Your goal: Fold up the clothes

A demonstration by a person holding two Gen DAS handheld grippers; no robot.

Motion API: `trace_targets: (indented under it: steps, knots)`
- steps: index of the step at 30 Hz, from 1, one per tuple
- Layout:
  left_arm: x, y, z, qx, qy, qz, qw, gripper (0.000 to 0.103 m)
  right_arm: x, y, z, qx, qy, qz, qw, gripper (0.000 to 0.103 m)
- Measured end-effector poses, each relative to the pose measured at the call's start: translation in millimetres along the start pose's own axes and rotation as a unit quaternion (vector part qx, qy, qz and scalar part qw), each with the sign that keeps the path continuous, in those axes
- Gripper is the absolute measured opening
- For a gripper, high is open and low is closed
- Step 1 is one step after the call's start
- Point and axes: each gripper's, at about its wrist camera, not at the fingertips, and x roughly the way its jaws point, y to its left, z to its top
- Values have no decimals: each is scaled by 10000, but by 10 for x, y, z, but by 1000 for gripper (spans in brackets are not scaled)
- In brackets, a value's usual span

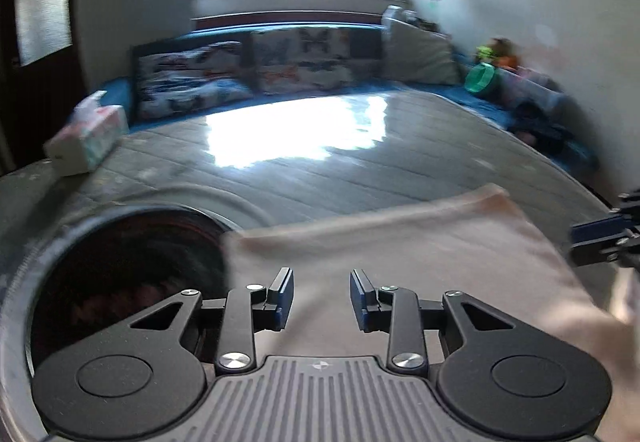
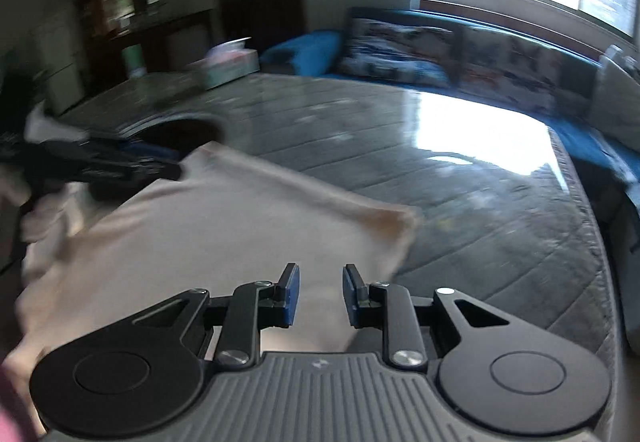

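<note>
One pale folded garment (image 2: 224, 226), long axis left-right

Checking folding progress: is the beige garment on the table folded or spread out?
Folded, it seems: the beige garment lies as a flat rectangular panel with straight edges and square corners on the grey table. Blur hides the layers.

My left tool (image 1: 322, 296) and right tool (image 2: 321, 292) look alike: matte black linkage arms with round black hubs, silver screw heads at the pivots, blue pads on the fingers (image 1: 282, 292), and a grey ribbed base plate.
</note>
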Motion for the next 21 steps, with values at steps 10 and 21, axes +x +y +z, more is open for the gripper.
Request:
trace_targets:
  steps: [10, 21]
  knots:
    - [-320, -642, -474, 365, 196, -774, 9961, 34, -133, 402, -494, 34, 240, 175, 9996, 21]
    - [-356, -760, -597, 543, 342, -839, 9944, 35, -102, 330, -488, 336, 46, 54, 9994, 21]
